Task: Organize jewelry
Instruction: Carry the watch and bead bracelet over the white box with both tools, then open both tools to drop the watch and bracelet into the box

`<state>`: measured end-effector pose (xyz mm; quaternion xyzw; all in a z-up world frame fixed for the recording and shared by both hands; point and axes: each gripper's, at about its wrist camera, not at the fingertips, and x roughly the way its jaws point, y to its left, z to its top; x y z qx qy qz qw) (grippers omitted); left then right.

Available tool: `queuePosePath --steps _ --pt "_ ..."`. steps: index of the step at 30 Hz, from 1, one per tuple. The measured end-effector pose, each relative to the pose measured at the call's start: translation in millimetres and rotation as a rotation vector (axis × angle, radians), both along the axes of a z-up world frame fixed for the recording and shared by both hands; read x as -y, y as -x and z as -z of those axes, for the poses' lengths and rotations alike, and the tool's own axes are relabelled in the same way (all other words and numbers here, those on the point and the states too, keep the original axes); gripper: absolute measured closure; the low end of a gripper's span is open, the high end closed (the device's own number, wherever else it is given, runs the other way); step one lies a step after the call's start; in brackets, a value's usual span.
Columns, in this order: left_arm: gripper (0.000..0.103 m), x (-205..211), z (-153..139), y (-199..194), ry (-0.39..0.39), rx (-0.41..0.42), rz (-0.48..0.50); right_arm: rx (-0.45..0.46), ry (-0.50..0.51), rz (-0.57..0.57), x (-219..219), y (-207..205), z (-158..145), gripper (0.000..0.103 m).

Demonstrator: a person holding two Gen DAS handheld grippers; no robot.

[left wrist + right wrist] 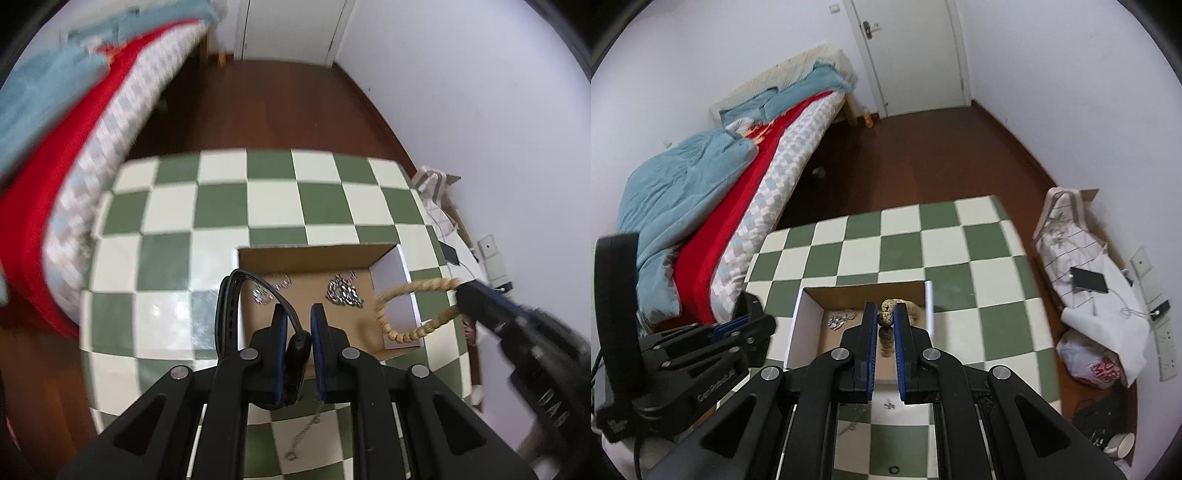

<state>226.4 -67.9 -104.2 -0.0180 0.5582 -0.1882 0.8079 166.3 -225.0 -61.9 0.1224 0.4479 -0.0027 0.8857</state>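
Two grippers work over a cardboard box [317, 254] that sits on a green-and-white checkered table [221, 206]. Nearest in the left wrist view, the left gripper [297, 332] has its fingers drawn close around a black watch [231, 306], whose strap loops up to the left above the box's near edge. Below those fingers a thin silver chain [303, 435] lies on the table; the right wrist view shows only a small bit of it plus a little dark ring [894, 469] on a green square. The right gripper [885, 319] pinches a beaded bracelet [406, 310] of tan, wood-coloured beads; from the left camera its whole loop hangs open over the box's right wall, while the right camera sees just a few speckled beads between the pads. Farther in, on the box floor, lie two heaps of silver jewelry [343, 291]. Beyond the table the right view takes in a bed [738, 166] with blue and red covers and a white door [908, 55].
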Motion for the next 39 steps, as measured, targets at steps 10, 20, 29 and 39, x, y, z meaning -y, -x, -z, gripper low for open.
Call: queuePosePath --steps 10,20,29,39 --pt "0.092 7 38 -21 0.068 -0.159 -0.01 -0.148 0.009 -0.066 -22 -36 60 0.094" --pt "0.035 -1 28 -29 0.085 -0.133 -0.071 -0.246 -0.024 -0.048 -12 -45 78 0.085" --pt "0.0 -7 4 -16 -0.084 0.035 -0.1 -0.238 0.097 0.004 0 -31 62 0.034" --pt "0.0 -24 2 24 -0.231 0.163 -0.14 -0.271 0.197 0.023 2 -11 74 0.0"
